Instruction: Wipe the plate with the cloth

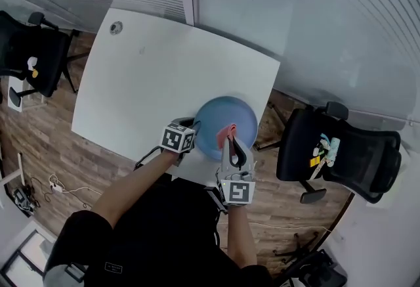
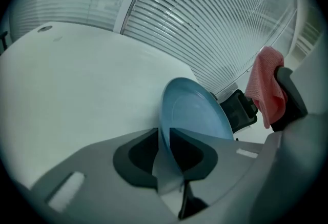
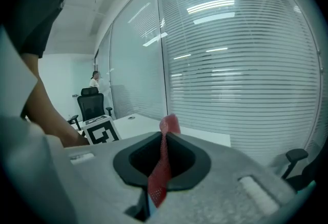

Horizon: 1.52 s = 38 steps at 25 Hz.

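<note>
— While the left gripper (image 1: pixel 195 127) pinched the tilted plate (image 2: pixel 197 115) by its rim, where was the cloth (image 3: pixel 163 166)?

— Clamped in the right gripper (image 1: pixel 230 141), over the plate at the table's (image 1: pixel 151 62) near edge. A black chair (image 1: pixel 341 154) stood close by. Whether cloth touched plate was unclear.

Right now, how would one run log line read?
left gripper: jaws shut on plate rim | right gripper: jaws shut on cloth | cloth: apart from plate
</note>
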{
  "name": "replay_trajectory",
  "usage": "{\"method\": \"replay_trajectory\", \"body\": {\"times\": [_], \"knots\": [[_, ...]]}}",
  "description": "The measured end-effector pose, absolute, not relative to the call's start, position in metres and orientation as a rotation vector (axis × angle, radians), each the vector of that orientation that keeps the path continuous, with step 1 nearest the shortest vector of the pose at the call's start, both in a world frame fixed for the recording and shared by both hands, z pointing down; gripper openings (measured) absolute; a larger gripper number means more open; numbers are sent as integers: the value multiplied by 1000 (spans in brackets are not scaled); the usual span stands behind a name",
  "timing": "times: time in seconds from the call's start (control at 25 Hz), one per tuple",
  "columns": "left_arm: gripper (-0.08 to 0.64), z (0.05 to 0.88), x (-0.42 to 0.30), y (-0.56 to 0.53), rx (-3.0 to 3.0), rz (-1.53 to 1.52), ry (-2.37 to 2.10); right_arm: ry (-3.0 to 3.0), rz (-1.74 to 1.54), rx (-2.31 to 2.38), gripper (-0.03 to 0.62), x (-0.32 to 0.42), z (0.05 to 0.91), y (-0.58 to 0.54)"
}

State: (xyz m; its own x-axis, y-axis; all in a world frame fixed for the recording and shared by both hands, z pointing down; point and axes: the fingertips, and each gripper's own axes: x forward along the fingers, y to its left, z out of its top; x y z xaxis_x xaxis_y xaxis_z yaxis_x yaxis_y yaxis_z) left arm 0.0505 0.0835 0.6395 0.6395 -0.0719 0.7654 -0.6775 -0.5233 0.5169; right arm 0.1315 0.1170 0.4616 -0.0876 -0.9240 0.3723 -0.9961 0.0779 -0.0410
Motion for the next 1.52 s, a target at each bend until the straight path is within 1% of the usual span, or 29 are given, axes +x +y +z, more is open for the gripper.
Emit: {"method": "replay_trajectory", "body": {"times": [0.12,0.36,0.68,0.96,1.12,1.52], "knots": [[56,644,53,82,1984,910,-568,-2136,408,1902,21,127,469,111],[39,643,42,82,1965,932,-595,-2163,432,1726,21,107,500,102],[32,644,7,84,1956,954,-598,-2169,374,1336,21,60,558,94],[31,645,6,83,1955,911,-602,-2133,332,1111,21,27,600,90],[31,645,6,82,1965,916,-581,-2159,421,951,21,13,613,91],[32,643,7,82,1981,903,-578,-2148,678,786,20,8,627,79]]}}
